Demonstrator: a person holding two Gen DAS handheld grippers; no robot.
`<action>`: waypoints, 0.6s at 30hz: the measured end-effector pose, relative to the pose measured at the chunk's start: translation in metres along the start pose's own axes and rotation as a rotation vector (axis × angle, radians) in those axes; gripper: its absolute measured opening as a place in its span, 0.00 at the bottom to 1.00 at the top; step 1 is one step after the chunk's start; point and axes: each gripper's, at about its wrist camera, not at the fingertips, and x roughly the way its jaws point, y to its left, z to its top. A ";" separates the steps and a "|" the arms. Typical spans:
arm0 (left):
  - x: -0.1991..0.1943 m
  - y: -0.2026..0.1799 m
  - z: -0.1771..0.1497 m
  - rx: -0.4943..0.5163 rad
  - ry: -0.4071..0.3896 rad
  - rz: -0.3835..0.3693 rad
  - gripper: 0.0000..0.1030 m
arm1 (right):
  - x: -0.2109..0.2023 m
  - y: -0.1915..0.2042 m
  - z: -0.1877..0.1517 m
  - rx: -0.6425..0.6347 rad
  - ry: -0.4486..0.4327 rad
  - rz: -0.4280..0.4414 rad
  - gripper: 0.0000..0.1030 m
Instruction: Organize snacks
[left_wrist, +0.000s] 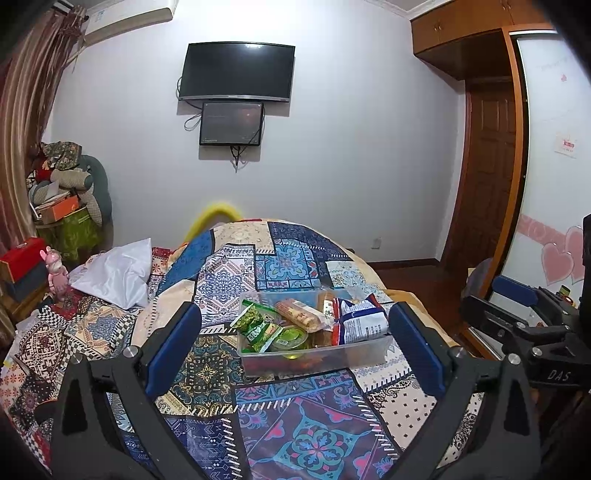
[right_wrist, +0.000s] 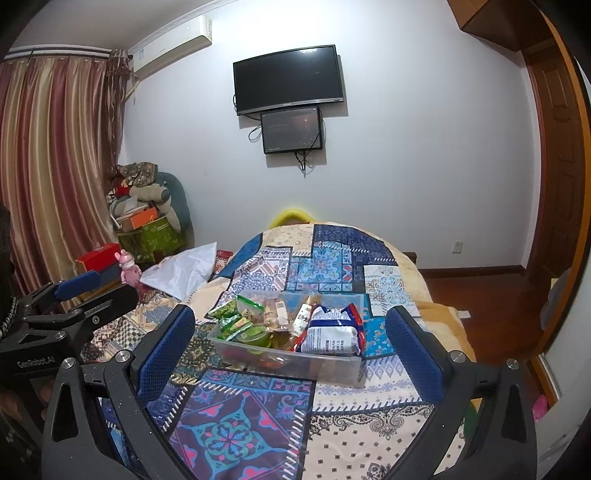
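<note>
Several snack packets (left_wrist: 295, 321) in clear bin (right_wrist: 284, 363); both grippers' jaws wide, empty

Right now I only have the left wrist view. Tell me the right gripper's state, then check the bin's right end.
Observer: The right gripper is wide open, empty, and aimed at the clear bin.
Operator: Now the bin's right end.
Observer: The white-and-blue bag fills it up to the right wall; your finger hides that part.
Operator: Place my gripper from that side.
Observer: The left gripper hovers left of the bin, apart from it.
</note>
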 end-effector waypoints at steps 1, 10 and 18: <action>0.000 0.000 0.000 -0.001 -0.001 0.004 1.00 | 0.000 0.000 0.000 0.000 0.000 0.000 1.00; 0.000 -0.003 -0.002 0.010 0.003 -0.009 1.00 | 0.001 -0.001 -0.001 0.009 0.003 -0.003 1.00; -0.001 -0.005 -0.003 0.023 0.004 -0.010 1.00 | 0.001 -0.002 -0.001 0.012 0.004 -0.006 1.00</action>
